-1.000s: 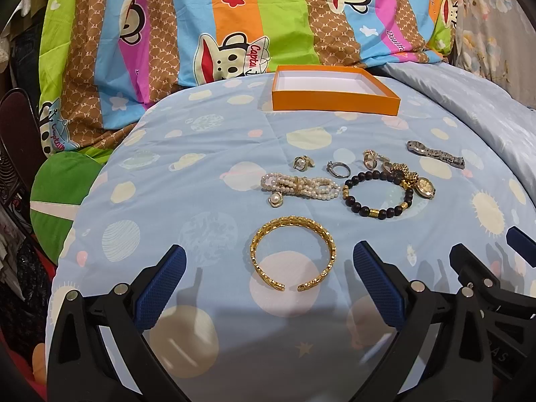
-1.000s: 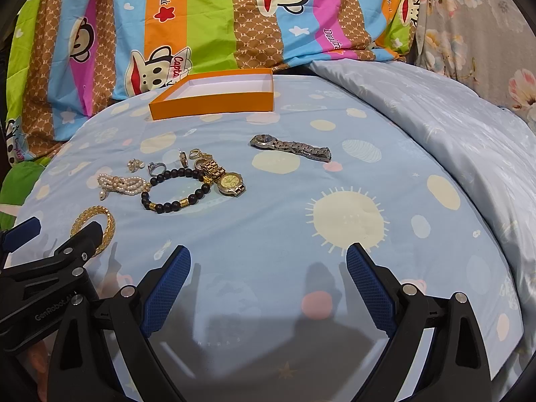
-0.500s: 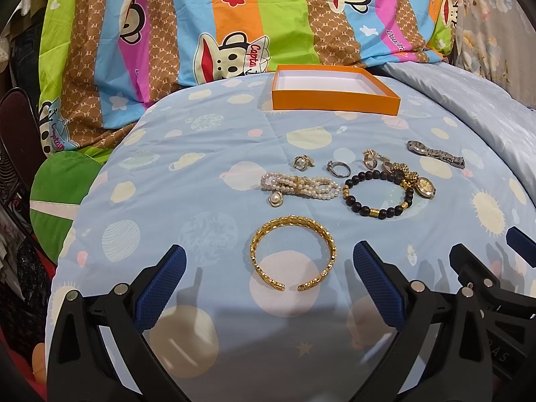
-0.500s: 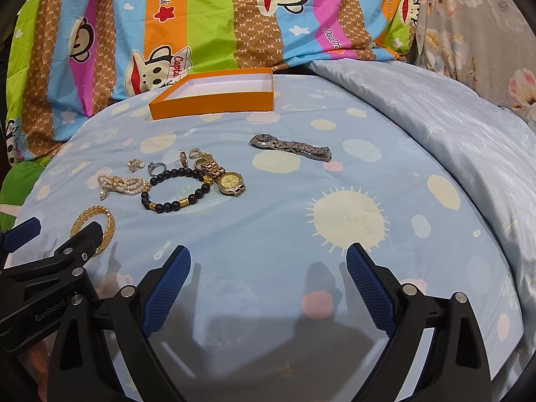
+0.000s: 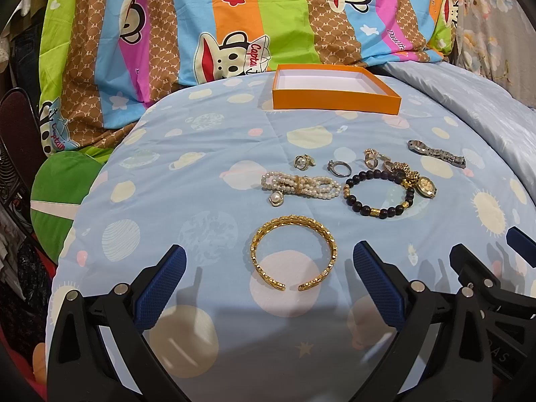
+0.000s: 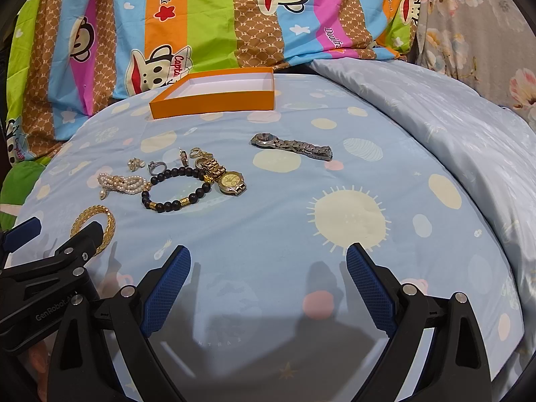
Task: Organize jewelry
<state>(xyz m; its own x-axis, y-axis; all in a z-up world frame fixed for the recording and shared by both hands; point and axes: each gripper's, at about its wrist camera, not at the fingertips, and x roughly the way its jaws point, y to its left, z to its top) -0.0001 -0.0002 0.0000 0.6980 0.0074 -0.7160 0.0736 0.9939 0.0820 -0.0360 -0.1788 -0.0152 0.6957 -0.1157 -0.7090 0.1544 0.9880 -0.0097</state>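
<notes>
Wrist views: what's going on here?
Jewelry sorting, not yet started. Both tongs are open and empty above the blue bedspread. The left tongs frame the gold bangle without touching it; the right tongs face bare fabric. Pearl bracelet, bead bracelet, watches and rings lie loose. The orange box is empty.

The bedspread [image 5: 207, 181] is pale blue, printed with cream planets, suns and pink dots; along its far edge lie an orange box [image 5: 335, 98] with a white interior and a striped sheet [image 5: 187, 26] in green, pink, blue, orange and monogrammed brown with cartoon monkey faces. Jewelry colours: gold bangle [image 5: 294, 254], white pearl bracelet [image 5: 299, 186], black bead bracelet [image 5: 378, 194] with gold spacers, gold watch [image 5: 423, 186], silver watch [image 6: 291, 146]. Both grippers have black frames and blue textured pads [image 6: 366, 288].
</notes>
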